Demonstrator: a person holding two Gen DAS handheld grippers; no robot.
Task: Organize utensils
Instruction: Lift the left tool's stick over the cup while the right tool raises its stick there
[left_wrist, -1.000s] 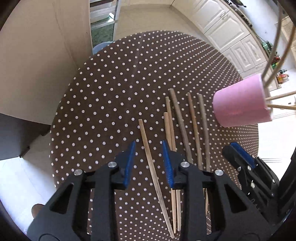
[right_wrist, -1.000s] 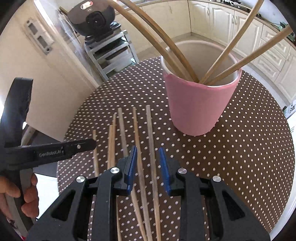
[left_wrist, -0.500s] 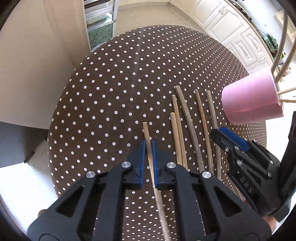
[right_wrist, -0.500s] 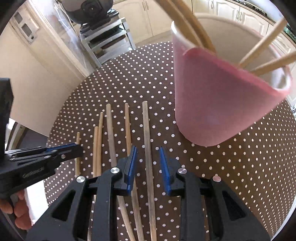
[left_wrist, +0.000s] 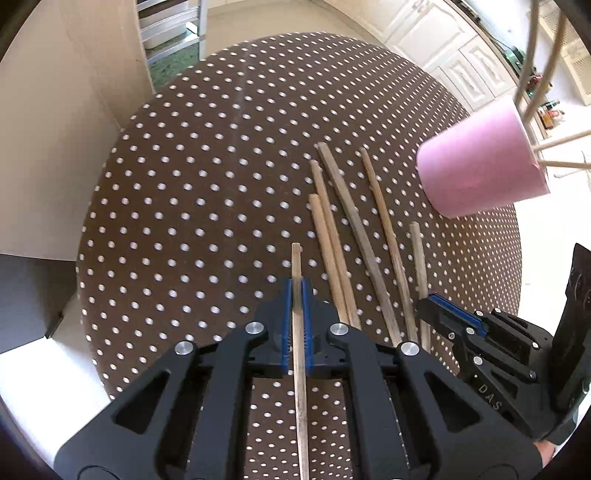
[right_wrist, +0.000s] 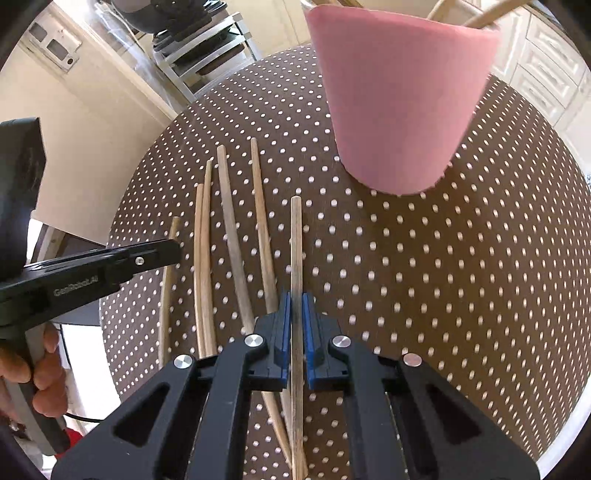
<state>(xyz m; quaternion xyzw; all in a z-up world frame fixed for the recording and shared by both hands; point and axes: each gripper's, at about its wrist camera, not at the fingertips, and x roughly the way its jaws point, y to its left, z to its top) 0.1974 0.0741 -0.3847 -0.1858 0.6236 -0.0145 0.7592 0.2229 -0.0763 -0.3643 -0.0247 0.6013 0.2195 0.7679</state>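
Several wooden chopsticks (left_wrist: 354, 229) lie side by side on a round brown polka-dot table (left_wrist: 207, 177). My left gripper (left_wrist: 296, 291) is shut on the leftmost chopstick (left_wrist: 295, 262). My right gripper (right_wrist: 294, 306) is shut on the rightmost chopstick (right_wrist: 295, 240), nearest the pink cup (right_wrist: 399, 96). The cup also shows at the right of the left wrist view (left_wrist: 480, 170) and holds several chopsticks. The right gripper shows in the left wrist view (left_wrist: 436, 306); the left gripper shows in the right wrist view (right_wrist: 162, 254).
The remaining chopsticks (right_wrist: 229, 229) lie between the two grippers. The table edge runs close behind both grippers. White kitchen cabinets (left_wrist: 443, 48) and a metal rack (right_wrist: 207, 48) stand beyond the table. A hand (right_wrist: 40, 369) holds the left gripper.
Both grippers have closed on a chopstick each: the left one half a second ago, the right one only now. The right gripper's chopstick has slid back, away from the cup.
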